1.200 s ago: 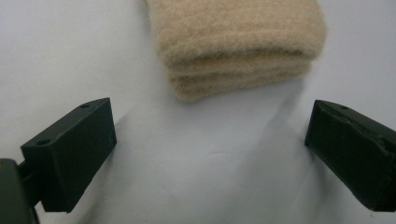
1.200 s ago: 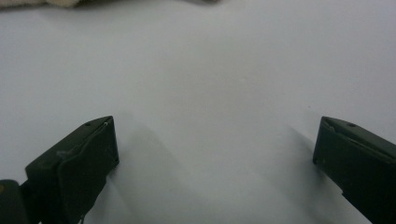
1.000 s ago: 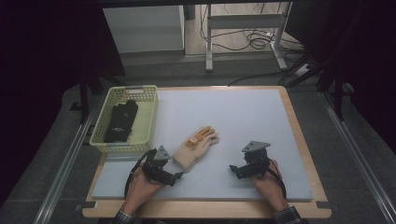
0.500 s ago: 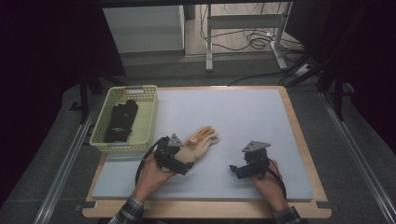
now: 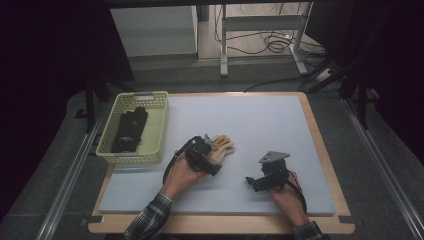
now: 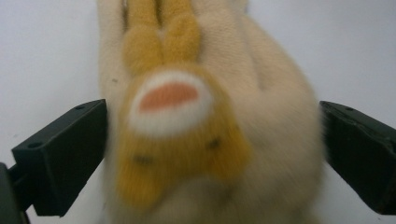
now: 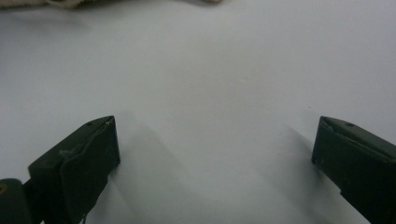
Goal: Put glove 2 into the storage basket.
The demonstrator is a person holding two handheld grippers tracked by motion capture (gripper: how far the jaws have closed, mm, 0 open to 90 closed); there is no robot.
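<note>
The left gripper (image 6: pixel 212 140) is straddling the cream glove (image 6: pixel 210 116) lying mid-desk, jaws spread, not yet pinching it. The right gripper (image 7: pixel 215 154) is idling, jaws spread; lifting into the basket (image 5: pixel 159 131) likely remains.

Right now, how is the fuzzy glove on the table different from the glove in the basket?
The fuzzy glove is cream and orange; the dark glove is black. The fuzzy glove lies on the table between the open left claw's jaws; the dark glove lies in the yellow basket, untouched. Both lie flat.
</note>
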